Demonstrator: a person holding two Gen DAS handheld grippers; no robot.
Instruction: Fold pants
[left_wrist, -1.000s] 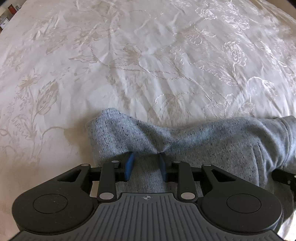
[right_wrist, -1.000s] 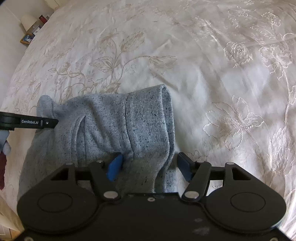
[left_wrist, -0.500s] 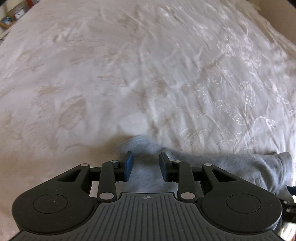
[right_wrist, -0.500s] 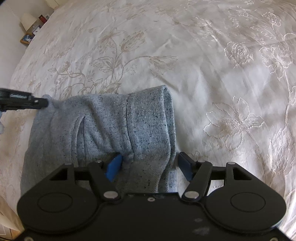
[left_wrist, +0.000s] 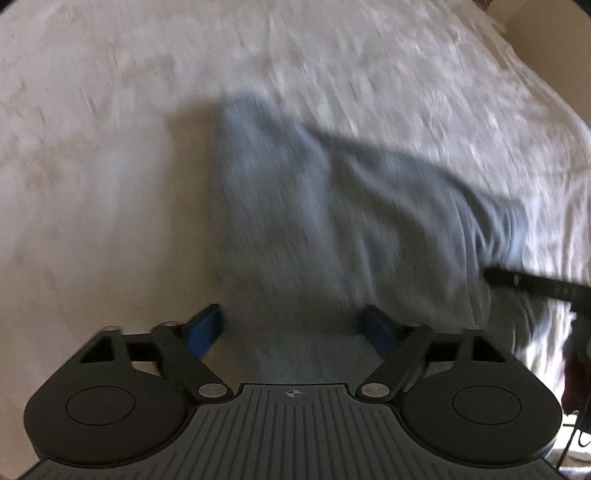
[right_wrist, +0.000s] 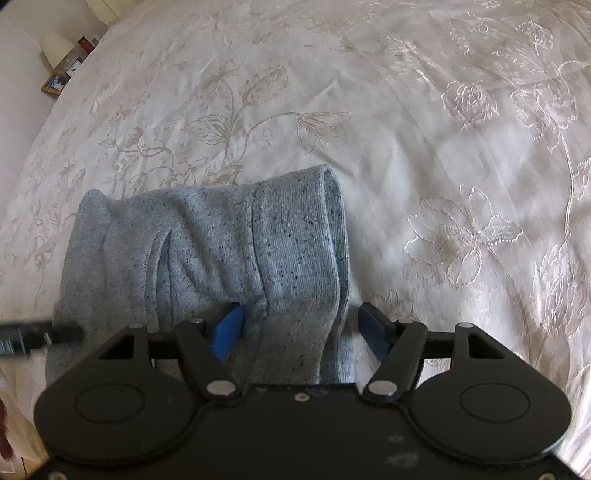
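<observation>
Left wrist view, badly blurred, shows the left tool (left_wrist: 293, 326) with its blue pads spread wide; its jaws have just been opening, and the folded grey speckled knit pants (left_wrist: 332, 206) lie on the bed between and ahead of the pads, neither pad pressing the cloth. To this tool's right a black finger of the other tool (left_wrist: 535, 282) reaches in over the pants. Right wrist view is sharp: the right tool (right_wrist: 301, 326) has also been opening a little, its left pad resting against a fold of the pants (right_wrist: 236, 251), its right pad clear of the ribbed cuff edge over the cream floral-embroidered bedspread (right_wrist: 461, 155). Nothing is clamped.
</observation>
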